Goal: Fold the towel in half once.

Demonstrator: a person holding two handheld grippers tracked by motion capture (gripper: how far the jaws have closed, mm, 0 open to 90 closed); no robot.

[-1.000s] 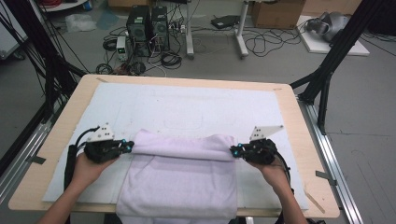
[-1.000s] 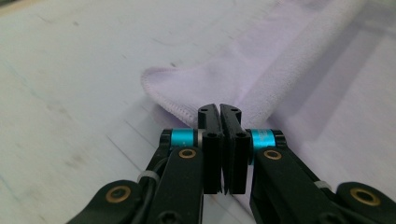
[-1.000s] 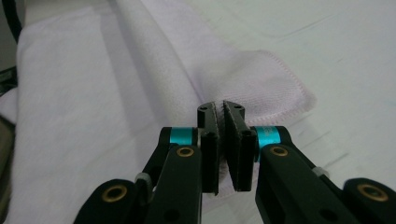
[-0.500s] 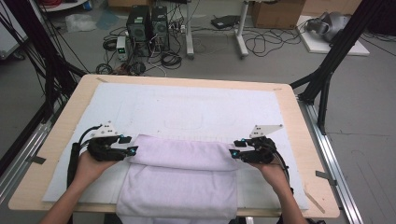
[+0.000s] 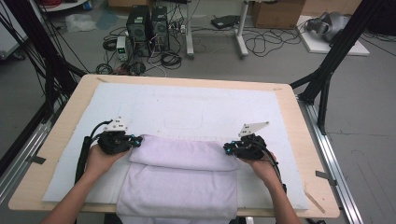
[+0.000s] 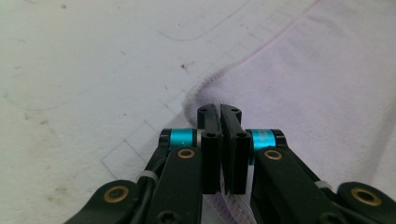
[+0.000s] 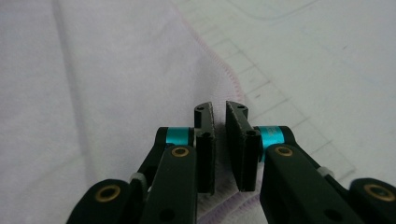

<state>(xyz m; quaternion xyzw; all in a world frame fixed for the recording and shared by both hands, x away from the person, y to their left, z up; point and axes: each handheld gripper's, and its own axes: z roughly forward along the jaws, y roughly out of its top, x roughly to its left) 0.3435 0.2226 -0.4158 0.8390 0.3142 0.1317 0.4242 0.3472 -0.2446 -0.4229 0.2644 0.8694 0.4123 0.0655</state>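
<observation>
We are folding a pale lilac towel (image 5: 180, 179) on the bench (image 5: 299, 140); its far part is already turned over toward us into a doubled band, while the near part hangs over the bench's front edge, so we judge the fold about half done, with more folding and squaring left; the left hand-held gripper (image 5: 136, 140) sits at the band's left end and the right hand-held gripper (image 5: 228, 150) at its right end; the jaws of both have just been closing; the left pair now meets on the towel's hemmed corner (image 6: 205, 91), and the right pair stands nearly closed, a sliver apart, with the hem (image 7: 229, 74) between them, apparently pinched; a white mat (image 5: 187, 107), faintly marked with lines, covers the wooden bench; beyond it lie a grey floor, computer towers (image 5: 148, 25), tangled cables (image 5: 261, 44) and black frame struts (image 5: 327, 70).
</observation>
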